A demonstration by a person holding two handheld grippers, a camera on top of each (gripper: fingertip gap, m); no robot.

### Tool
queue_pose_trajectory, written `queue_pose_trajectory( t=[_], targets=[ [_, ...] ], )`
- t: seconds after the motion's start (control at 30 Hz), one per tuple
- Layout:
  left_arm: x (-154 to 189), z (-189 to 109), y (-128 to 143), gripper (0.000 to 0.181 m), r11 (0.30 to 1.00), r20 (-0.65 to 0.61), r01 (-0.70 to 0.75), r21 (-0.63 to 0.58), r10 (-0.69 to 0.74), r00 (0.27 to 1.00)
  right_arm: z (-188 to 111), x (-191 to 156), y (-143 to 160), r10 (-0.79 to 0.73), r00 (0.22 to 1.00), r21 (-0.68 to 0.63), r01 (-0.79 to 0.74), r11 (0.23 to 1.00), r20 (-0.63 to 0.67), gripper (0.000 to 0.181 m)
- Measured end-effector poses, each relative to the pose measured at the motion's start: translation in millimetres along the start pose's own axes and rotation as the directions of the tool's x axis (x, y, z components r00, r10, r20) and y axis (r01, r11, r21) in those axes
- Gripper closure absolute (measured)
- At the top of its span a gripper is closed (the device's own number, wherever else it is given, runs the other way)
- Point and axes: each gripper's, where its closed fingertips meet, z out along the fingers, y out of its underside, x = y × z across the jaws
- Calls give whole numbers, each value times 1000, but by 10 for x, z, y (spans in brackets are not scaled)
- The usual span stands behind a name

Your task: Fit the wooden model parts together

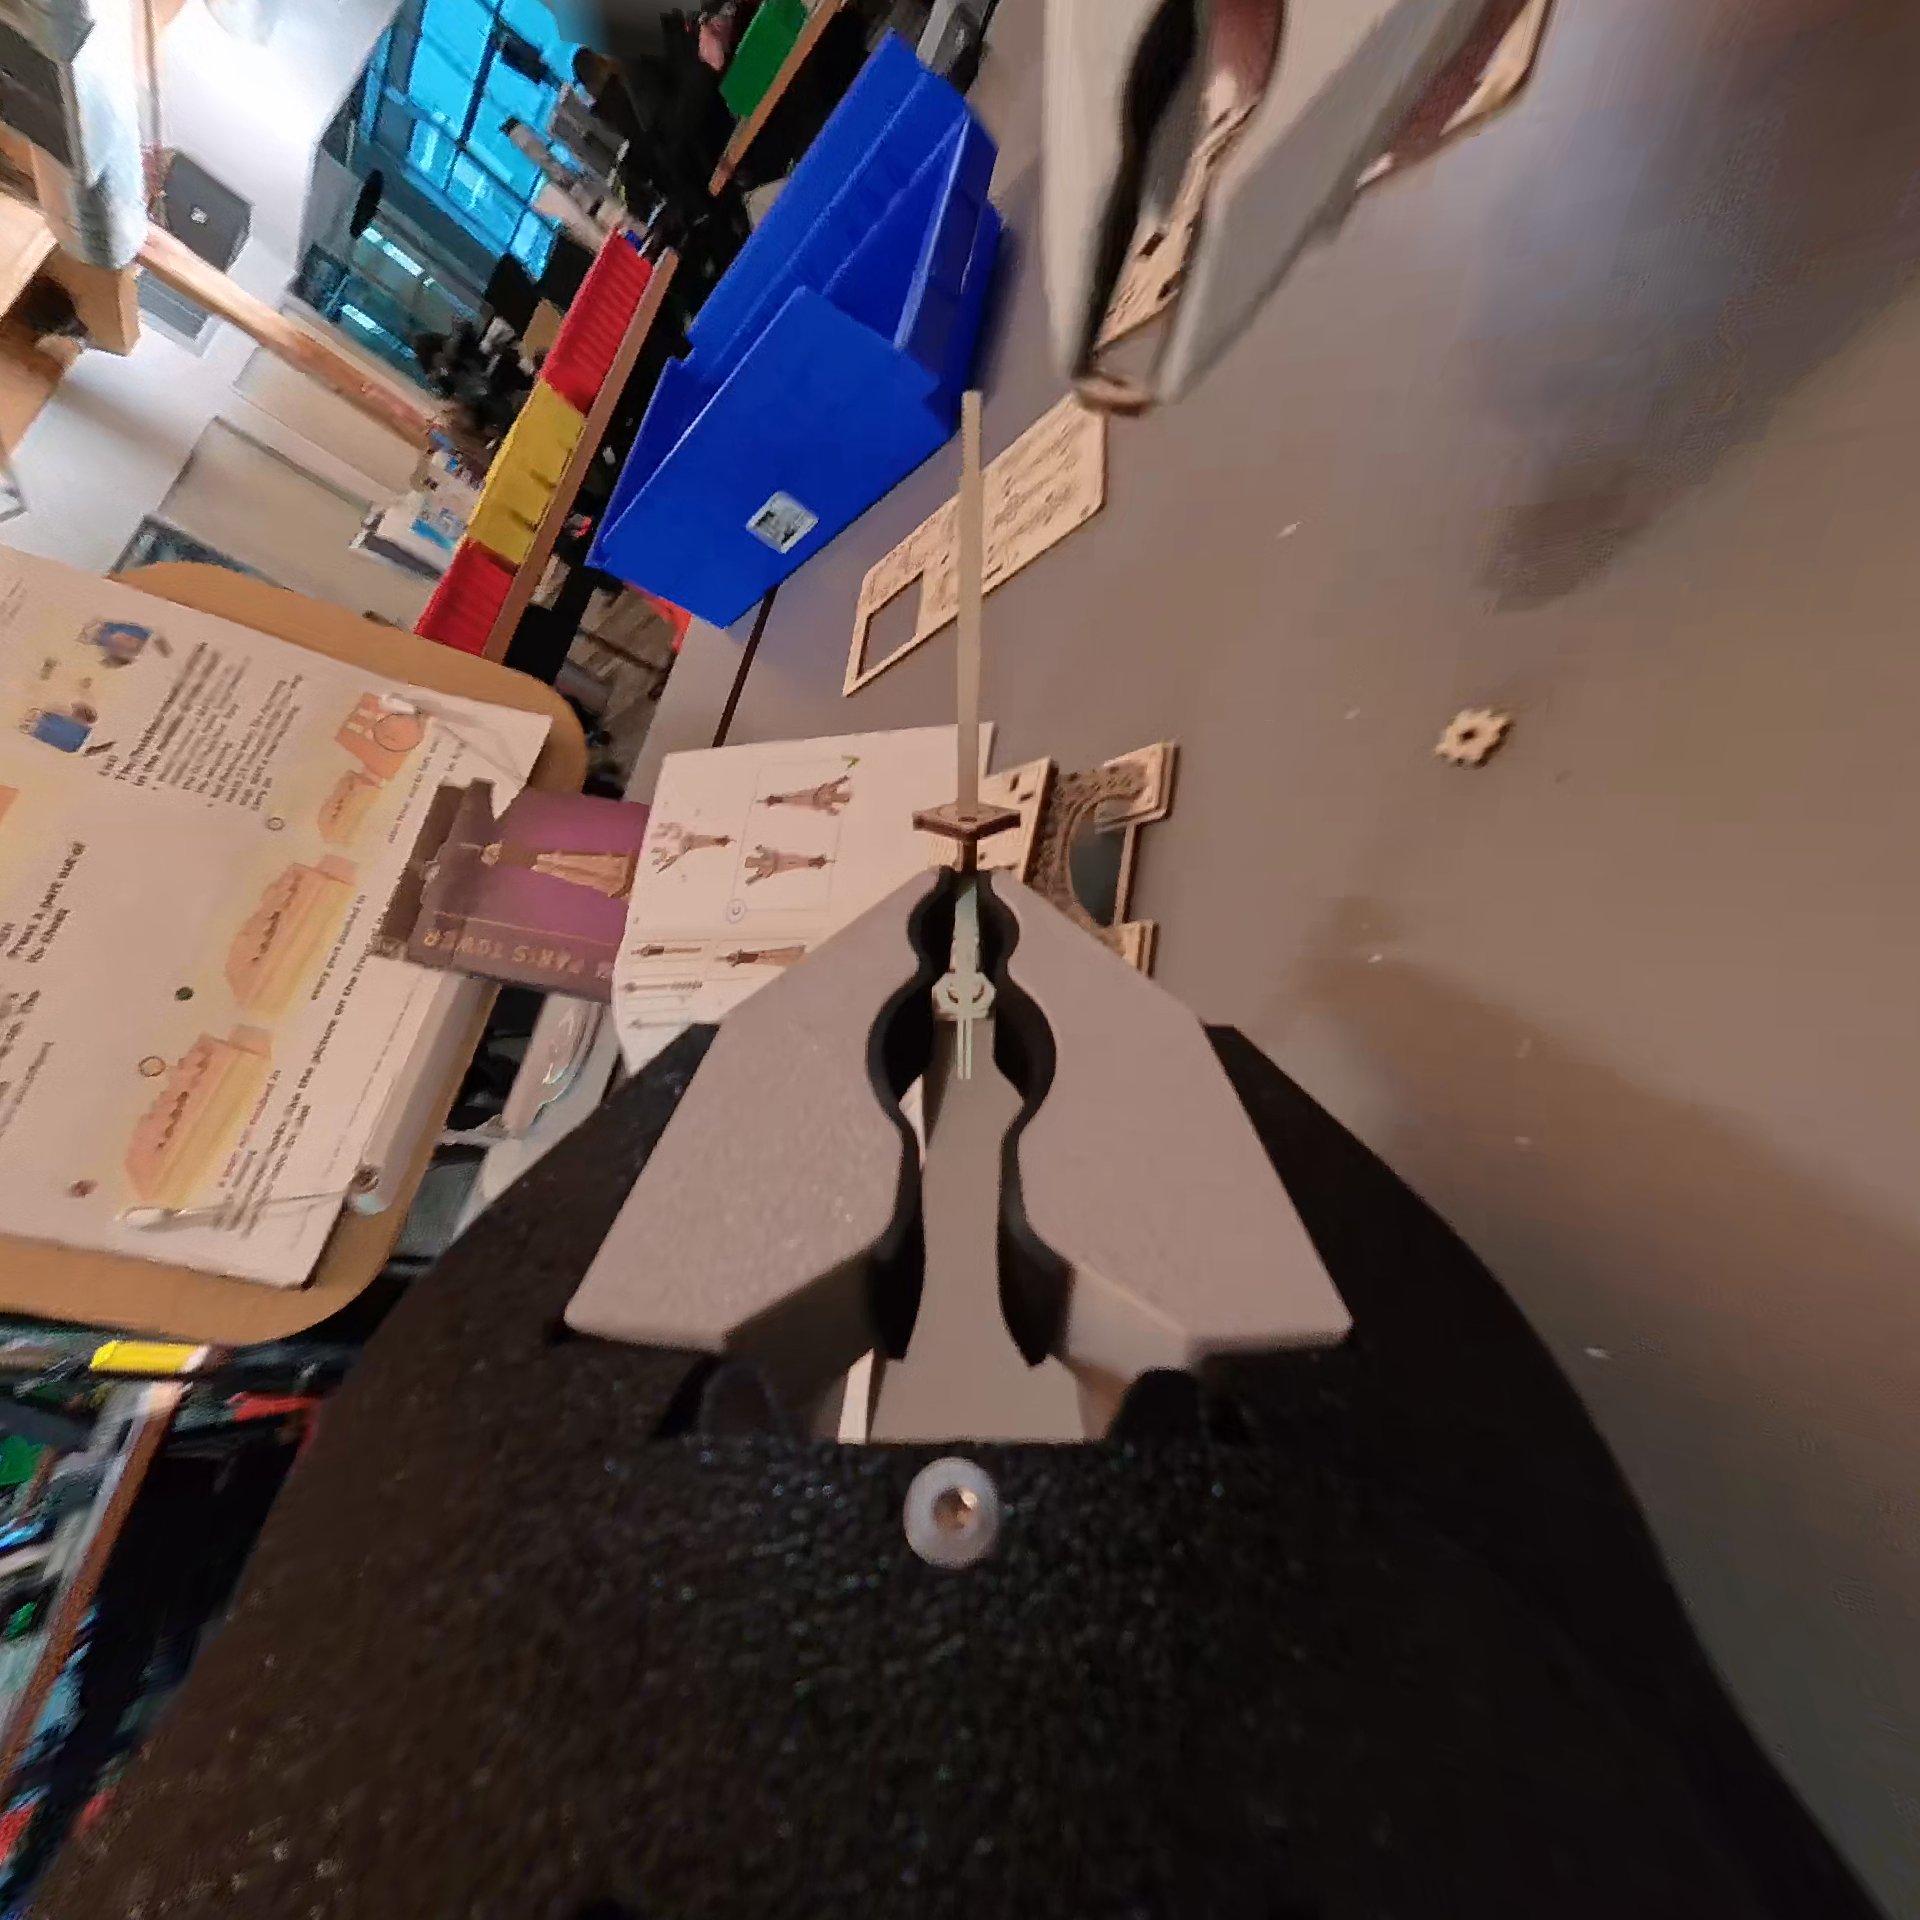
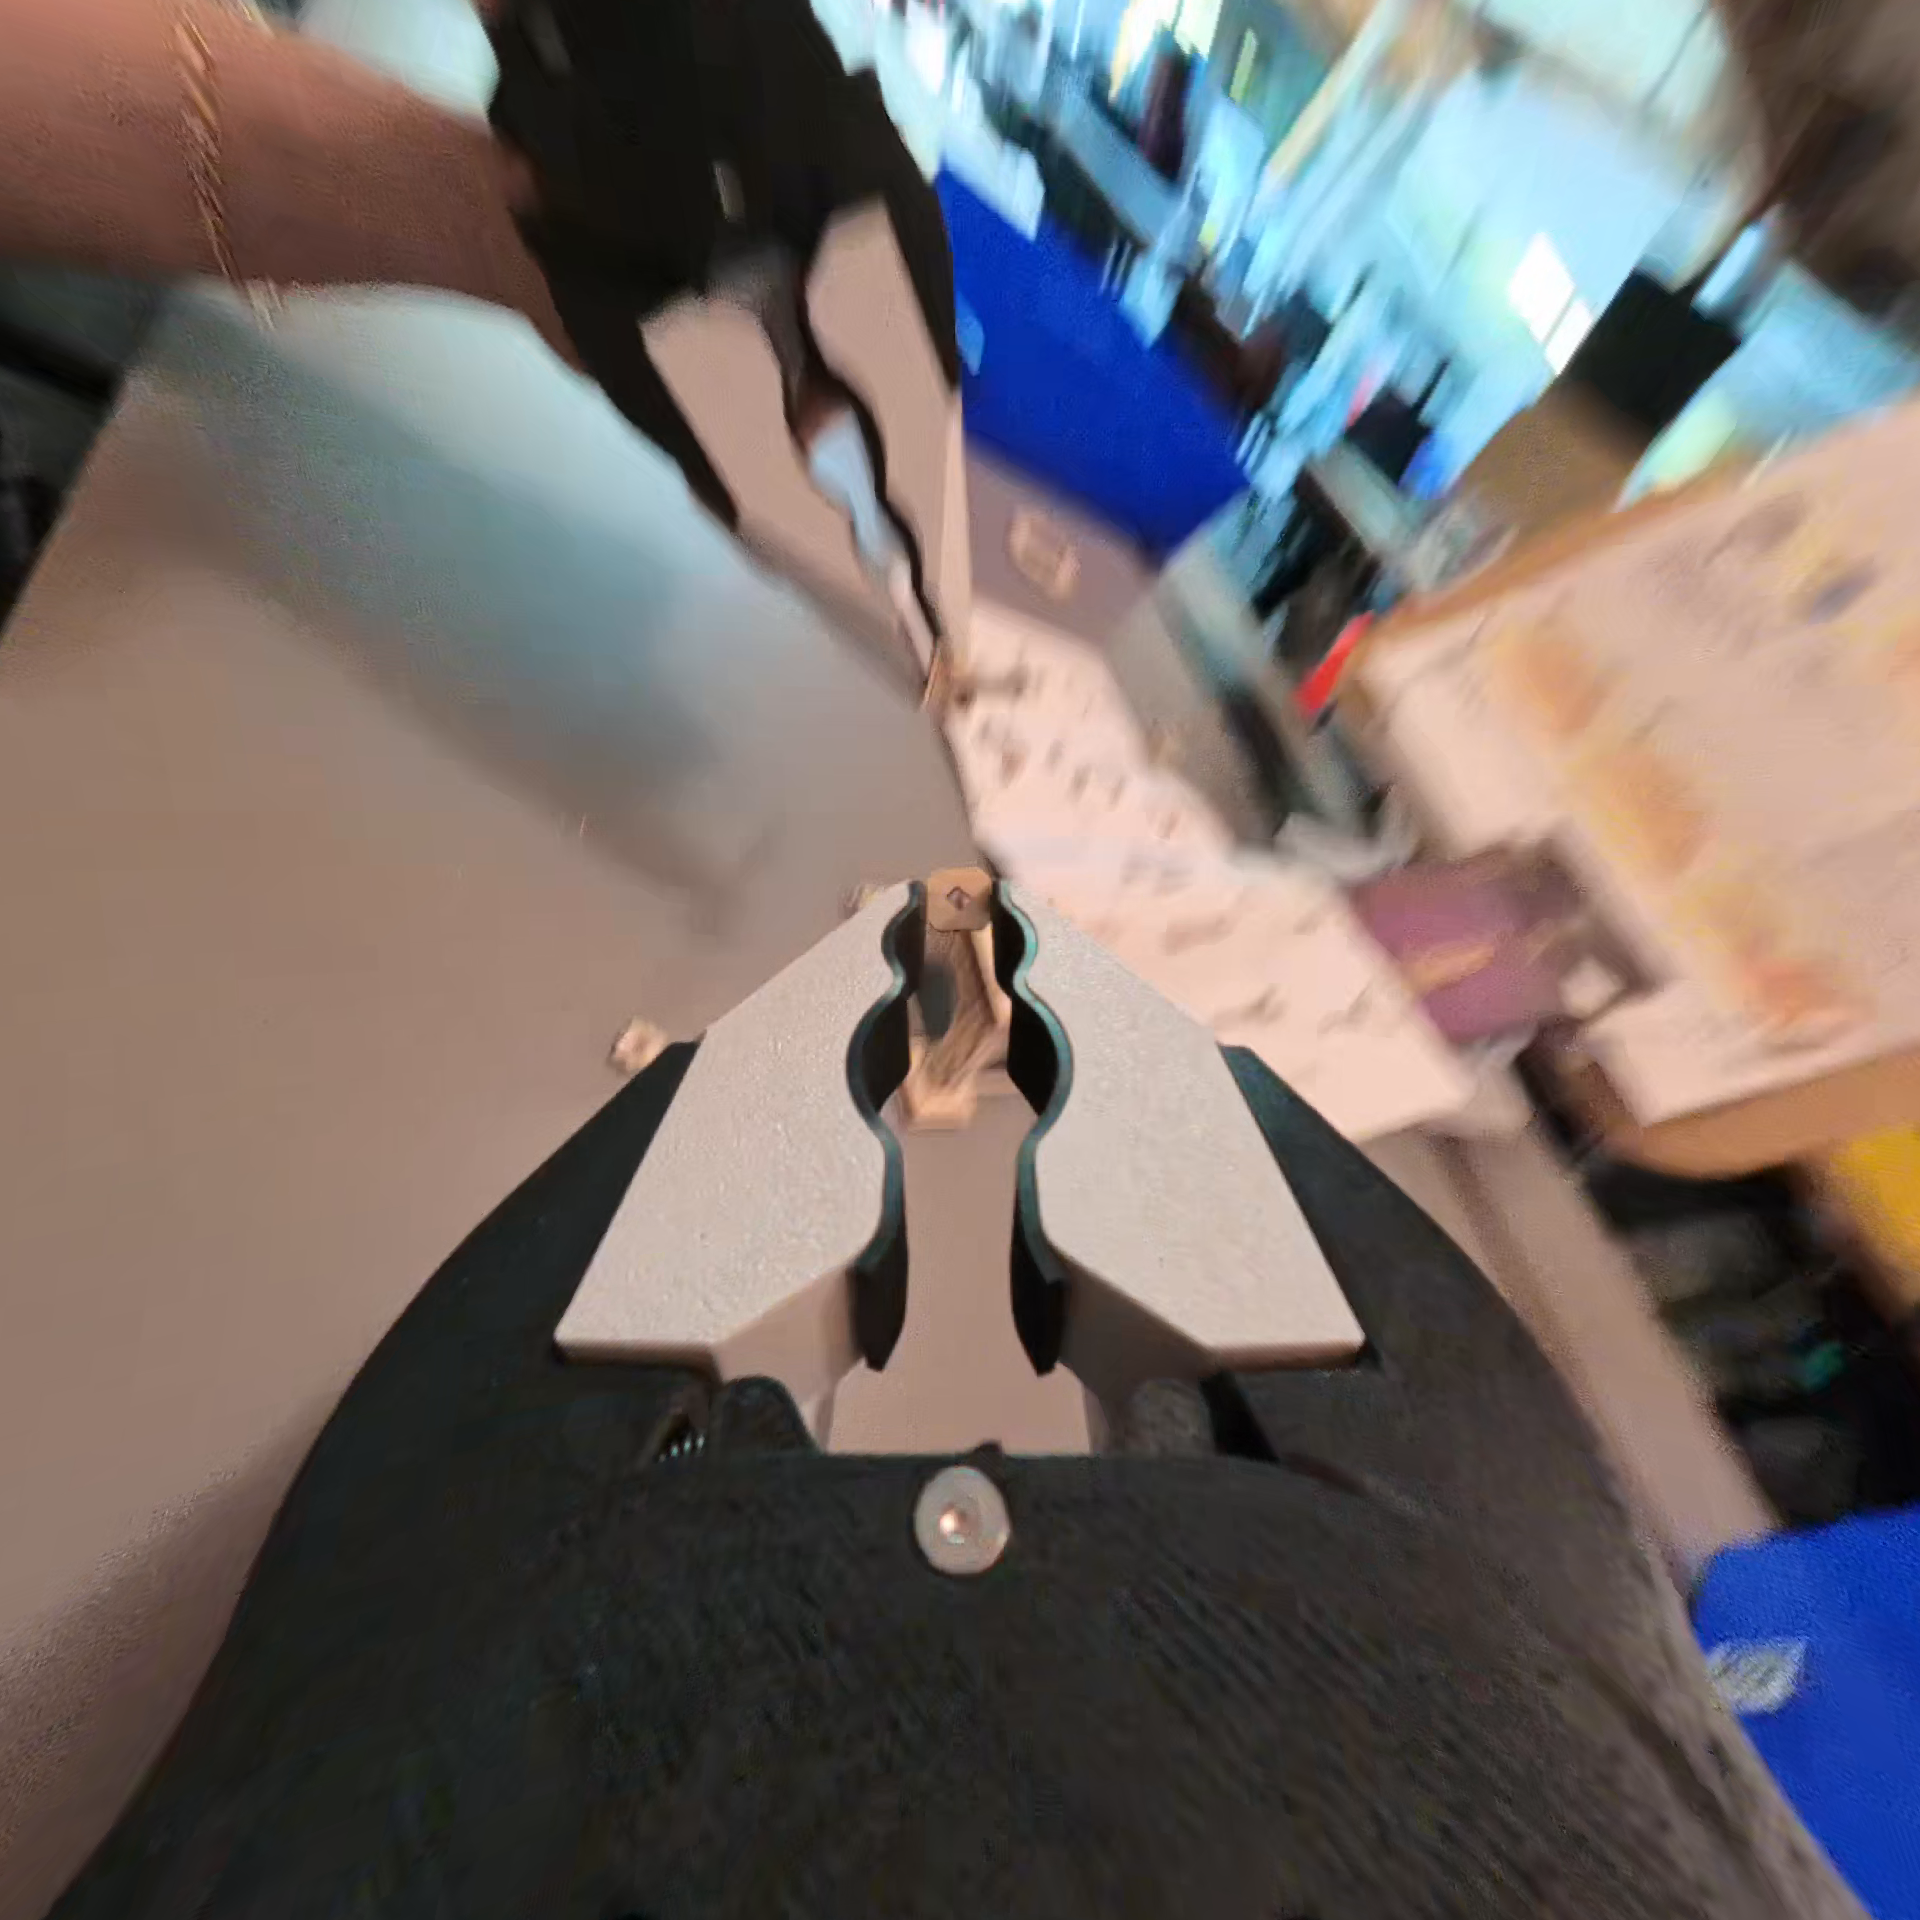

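Note:
My left gripper (image 1: 962,883) is shut on a thin wooden spire (image 1: 971,623) that carries a small square wooden plate (image 1: 964,823) just past the fingertips; the spire points away over the grey table (image 1: 1558,935). My right gripper (image 2: 961,899) is shut on a wooden tower section (image 2: 956,1008) with a square cap at its tip. The right gripper also shows blurred at the top of the left wrist view (image 1: 1195,208). The left gripper shows blurred in the right wrist view (image 2: 831,416), held by a hand (image 2: 260,156).
A wooden arch part (image 1: 1091,842), a punched-out wooden sheet (image 1: 977,540) and a small gear-shaped piece (image 1: 1473,736) lie on the table. An instruction sheet (image 1: 748,862), a purple box (image 1: 520,894), a clipboard with papers (image 1: 208,935) and blue bins (image 1: 821,395) stand along the left. About 10 cm separates my right fingertips from the small gear-shaped piece (image 1: 1473,736).

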Motion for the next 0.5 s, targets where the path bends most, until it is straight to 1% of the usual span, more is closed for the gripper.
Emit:
queue_pose_trajectory(
  t=[0.03,0.07,0.2,0.4,0.5],
  targets=[
    [31,-24,-60,181,1000,-35,18,20,-18,999,-31,53,-170,-47,998,68,50,996,-42,172],
    [47,-49,-116,181,999,-61,40,36,-38,997,-49,97,-263,-67,995,94,74,993,-70,172],
    [36,-151,-311,180,989,-95,93,118,-82,992,-77,39,-519,-161,986,154,166,974,-49,172],
    [-6,-191,-397,181,974,-83,124,187,-110,991,-121,33,-738,-138,989,170,145,975,-56,172],
    [14,-194,-445,181,969,-91,127,211,-110,990,-125,33,-773,-117,992,161,124,979,-52,171]
  ],
)
